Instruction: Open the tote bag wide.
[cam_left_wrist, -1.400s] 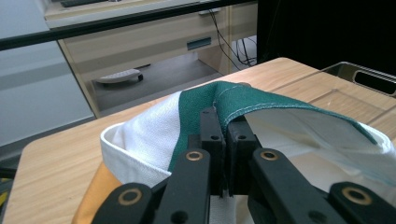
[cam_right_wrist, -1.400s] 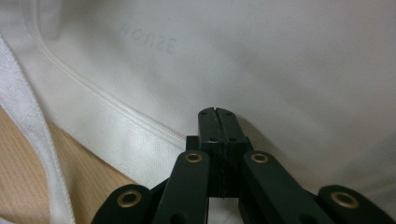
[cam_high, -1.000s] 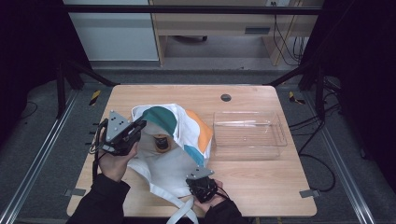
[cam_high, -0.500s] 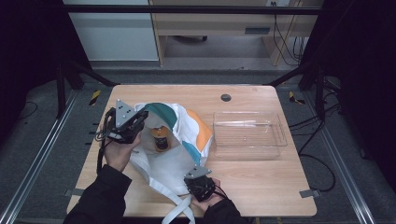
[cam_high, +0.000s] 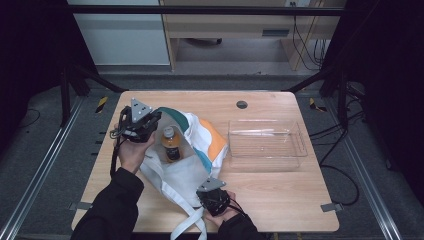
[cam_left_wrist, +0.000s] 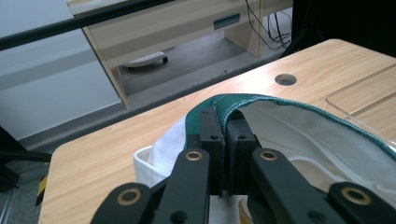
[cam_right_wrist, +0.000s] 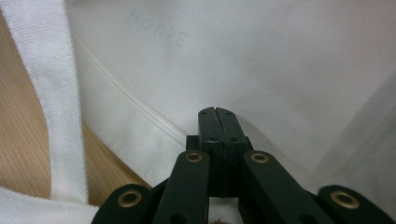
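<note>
White tote bag (cam_high: 187, 165) at table (cam_high: 280, 195) centre, an orange-capped bottle (cam_high: 171, 143) upright in its mouth. Left gripper (cam_high: 150, 121), at ten o'clock, clamps the green rim (cam_left_wrist: 243, 100). Right gripper (cam_high: 212, 192), at six o'clock, is closed, apparently pinching the bag's cloth.

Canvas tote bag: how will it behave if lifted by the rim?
The tote bag is probably floppy: its cloth lies creased and slumped. The bottle inside would likely sag it or tip. The left gripper pinches only the green rim, so it may gape.
</note>
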